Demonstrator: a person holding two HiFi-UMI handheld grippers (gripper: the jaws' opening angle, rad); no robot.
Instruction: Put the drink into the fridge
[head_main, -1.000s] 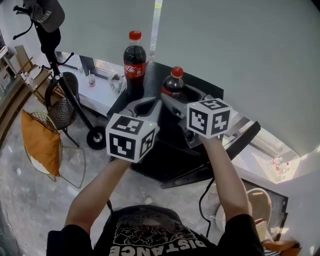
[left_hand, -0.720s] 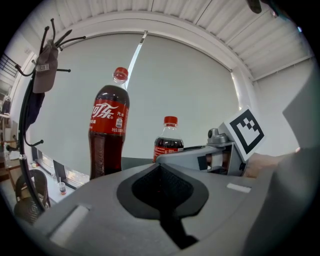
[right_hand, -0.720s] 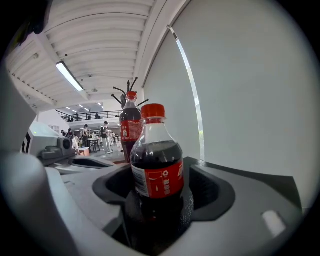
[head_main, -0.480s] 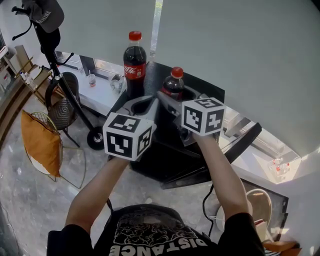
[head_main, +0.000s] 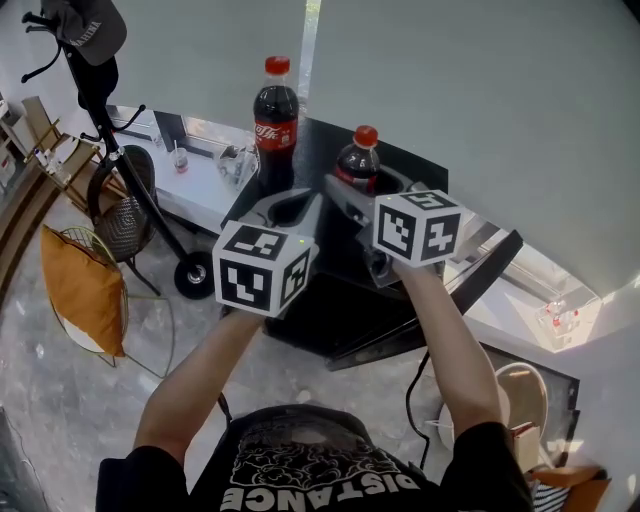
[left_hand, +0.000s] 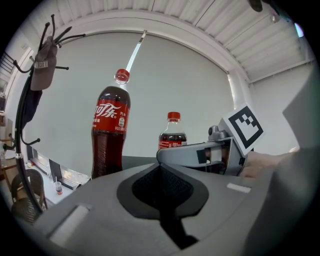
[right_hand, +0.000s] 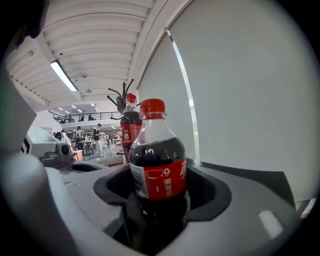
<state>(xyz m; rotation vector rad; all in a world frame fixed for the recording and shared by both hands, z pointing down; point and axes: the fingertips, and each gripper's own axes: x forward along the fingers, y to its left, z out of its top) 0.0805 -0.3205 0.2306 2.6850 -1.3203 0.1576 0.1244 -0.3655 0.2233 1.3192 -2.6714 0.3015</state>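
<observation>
R tongs (head_main: 362, 190) are pinching the small cola bottle (head_main: 358, 165) round its lower body. In the R gripper view the tongs (right_hand: 160, 200) are cupping the bottle (right_hand: 157, 170) from both sides, w/ red label and red cap standing upright above them. Its base is sitting down between the pads, so can't tell whether it's touching anything below.

L tongs (head_main: 298, 203) are pressed together and carrying nothing. The L gripper view is showing the tongs (left_hand: 160, 167) meeting along a dark seam w/ no gap. They're hovering just beside the R ones, over the front-left part of the black fridge (head_main: 330, 300) top.

The held bottle is hanging over the far edge of the fridge top, approx. mid-width. The big cola bottle (head_main: 276, 125) is standing upright at the far-left corner of that top, apart from the small one and to its left. From the L gripper view, the big bottle (left_hand: 110, 130) is rising at left, the small one (left_hand: 172, 135) behind the R gripper's marker cube (left_hand: 242, 129) side. A black panel (head_main: 470, 290) is sticking out from the fridge's right side.

A grey blind (head_main: 470, 110) is covering the wall behind. Left of the fridge a coat stand w/ a cap (head_main: 95, 30) is standing by a white ledge (head_main: 195, 185), and an orange cushion (head_main: 85, 290) is leaning in a wire chair on the floor.
</observation>
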